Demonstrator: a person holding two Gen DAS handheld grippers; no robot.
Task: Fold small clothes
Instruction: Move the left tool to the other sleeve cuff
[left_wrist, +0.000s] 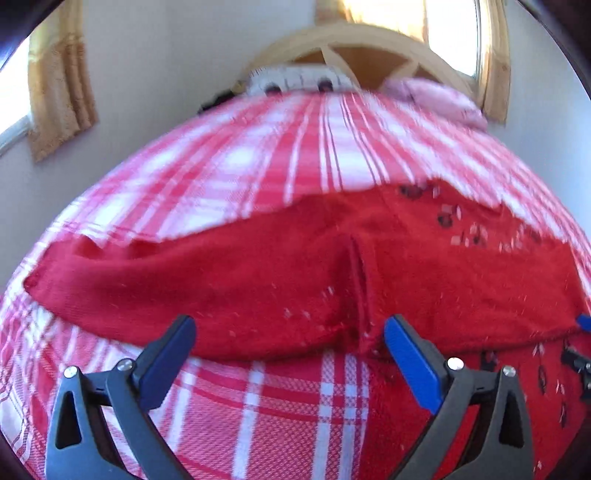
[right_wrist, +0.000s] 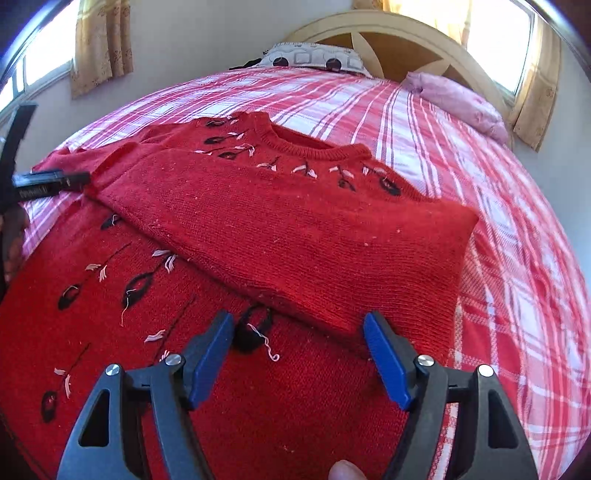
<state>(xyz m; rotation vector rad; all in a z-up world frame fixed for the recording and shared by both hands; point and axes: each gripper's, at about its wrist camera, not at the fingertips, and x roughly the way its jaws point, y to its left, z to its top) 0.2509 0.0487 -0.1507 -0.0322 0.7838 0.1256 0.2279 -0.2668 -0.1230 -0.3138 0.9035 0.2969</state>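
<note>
bed (right_wrist: 517, 258) | holds: red sweater (right_wrist: 295, 229), sleeve folded across

The left gripper (left_wrist: 290, 332) and the right gripper (right_wrist: 299, 328) have black arms, blue pads (right_wrist: 208, 365) and silver screws (right_wrist: 112, 369).

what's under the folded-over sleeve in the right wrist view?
The folded sleeve lies on the red sweater front, embroidered with black and white flowers. Below that is the plaid bedspread. Any embroidery beneath the sleeve is covered.
</note>
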